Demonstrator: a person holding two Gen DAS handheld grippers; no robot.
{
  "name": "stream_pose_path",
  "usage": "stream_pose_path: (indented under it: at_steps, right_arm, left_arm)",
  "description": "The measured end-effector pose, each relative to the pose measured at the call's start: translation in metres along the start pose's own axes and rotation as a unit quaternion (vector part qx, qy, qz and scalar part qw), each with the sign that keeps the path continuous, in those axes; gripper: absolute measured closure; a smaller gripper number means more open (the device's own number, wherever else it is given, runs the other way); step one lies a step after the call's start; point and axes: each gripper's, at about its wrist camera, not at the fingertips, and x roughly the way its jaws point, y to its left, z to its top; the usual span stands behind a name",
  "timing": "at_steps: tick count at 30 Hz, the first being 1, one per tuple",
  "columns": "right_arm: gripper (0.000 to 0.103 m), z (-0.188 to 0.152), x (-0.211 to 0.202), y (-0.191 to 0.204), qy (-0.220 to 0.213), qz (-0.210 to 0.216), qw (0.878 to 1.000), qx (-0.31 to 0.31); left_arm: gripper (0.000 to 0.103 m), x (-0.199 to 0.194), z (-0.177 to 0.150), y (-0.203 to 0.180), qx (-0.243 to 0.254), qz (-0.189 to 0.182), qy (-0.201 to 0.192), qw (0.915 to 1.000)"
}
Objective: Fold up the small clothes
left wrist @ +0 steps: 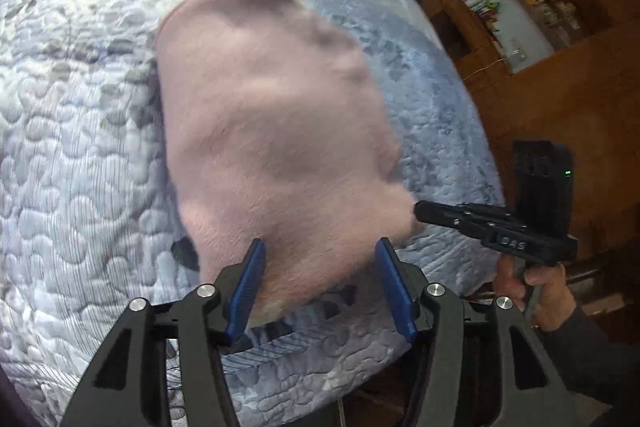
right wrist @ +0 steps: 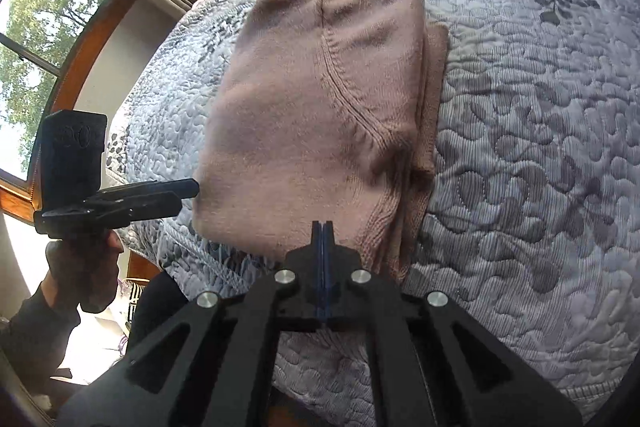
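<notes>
A folded pink knit garment (left wrist: 272, 131) lies on a pale blue quilted bed (left wrist: 80, 155). Its near edge looks raised, with shadow beneath it. My left gripper (left wrist: 322, 263) is open, and that near edge sits between its blue pads (left wrist: 250, 275). My right gripper (left wrist: 418, 211) comes in from the right, its tip pinching the garment's near right corner. In the right wrist view the right gripper (right wrist: 322, 227) is shut on the near edge of the garment (right wrist: 312, 115), which shows a curved seam. The left gripper (right wrist: 194, 189) touches the garment's left side.
The quilt (right wrist: 528, 155) spreads wide to the right and beyond the garment. The bed's edge runs just below the grippers. A wooden cabinet (left wrist: 560, 95) with cluttered shelves stands past the bed. A window (right wrist: 32, 27) is at the left. A hand (left wrist: 536, 283) holds each gripper.
</notes>
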Motion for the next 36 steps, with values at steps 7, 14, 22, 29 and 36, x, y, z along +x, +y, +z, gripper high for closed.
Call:
stream_pose_path:
  at_steps: [7, 14, 22, 29, 36]
  right_arm:
    - [0.09, -0.017, -0.042, 0.019, -0.041, -0.027, 0.999, 0.004]
    - [0.006, -0.073, -0.146, 0.1, -0.149, -0.151, 0.977, -0.026]
    - [0.003, -0.15, -0.212, 0.174, -0.2, -0.246, 0.947, -0.057]
    - [0.003, -0.178, -0.246, 0.21, -0.172, -0.226, 0.958, -0.032]
    - [0.003, -0.2, -0.279, 0.245, -0.205, -0.263, 0.942, -0.041]
  left_arm:
    - [0.036, -0.038, -0.014, -0.028, 0.002, 0.035, -0.041, 0.9985]
    - [0.015, -0.133, -0.093, -0.117, 0.066, 0.204, -0.127, 0.9684]
    - [0.011, -0.194, -0.169, -0.158, 0.038, 0.256, -0.127, 0.9575]
    - [0.011, -0.243, -0.208, -0.19, -0.004, 0.237, -0.158, 0.9587]
    - [0.011, -0.27, -0.223, -0.227, 0.019, 0.253, -0.167, 0.9528]
